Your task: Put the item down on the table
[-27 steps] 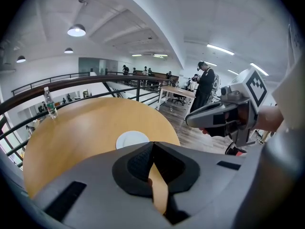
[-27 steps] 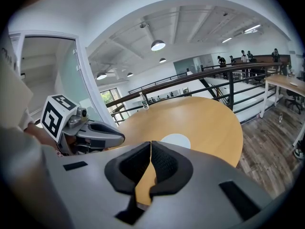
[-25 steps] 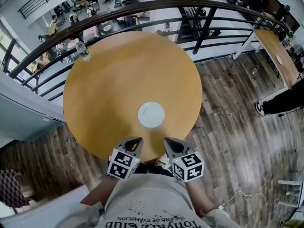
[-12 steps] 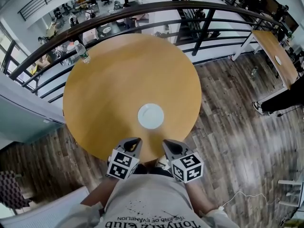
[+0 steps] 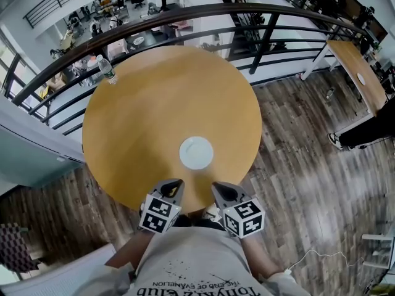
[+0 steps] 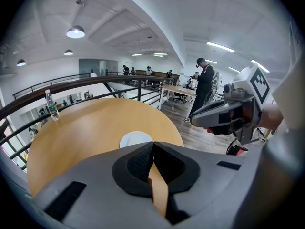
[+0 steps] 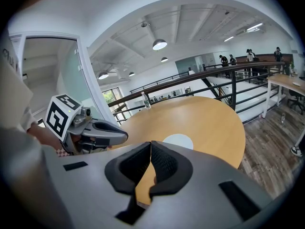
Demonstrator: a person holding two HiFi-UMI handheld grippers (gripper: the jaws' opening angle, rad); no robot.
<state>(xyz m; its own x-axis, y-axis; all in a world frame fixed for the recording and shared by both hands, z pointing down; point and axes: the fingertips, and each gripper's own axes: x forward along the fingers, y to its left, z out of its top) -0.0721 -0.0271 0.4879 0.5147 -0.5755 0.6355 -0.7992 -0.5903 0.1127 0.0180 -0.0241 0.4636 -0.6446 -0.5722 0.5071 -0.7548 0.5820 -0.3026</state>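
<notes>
One white plate [image 5: 196,153] lies flat on the round wooden table [image 5: 154,103], in its near half and a little right of centre, apart from both tools. The left gripper [image 5: 179,182] and right gripper [image 5: 216,185] hang side by side at the table's near edge, close to the person's shirt [image 5: 197,270], tips pointing toward the plate.

Only the head view shows that pairing from above, with a marker cube [image 5: 160,213] on each tool. It does not show the pads. Each gripper view does: the left tool's dark ribbed pads [image 6: 138,162] meet at the tips with nothing between them, and the right tool's pads [image 7: 164,163] are likewise pressed together and empty. A thin sliver of tabletop shows through lower down in each.

At the far left rim of the table stands a clear water bottle [image 5: 106,68], upright and well apart from the plate. A dark curved railing [image 5: 185,11] runs behind the table. To the right, over the wood-plank floor [image 5: 296,165], is a second long table [image 5: 355,66]. The left gripper view adds a person in black [image 6: 205,87] standing near that long table. Nothing lies between the grippers and the plate.
</notes>
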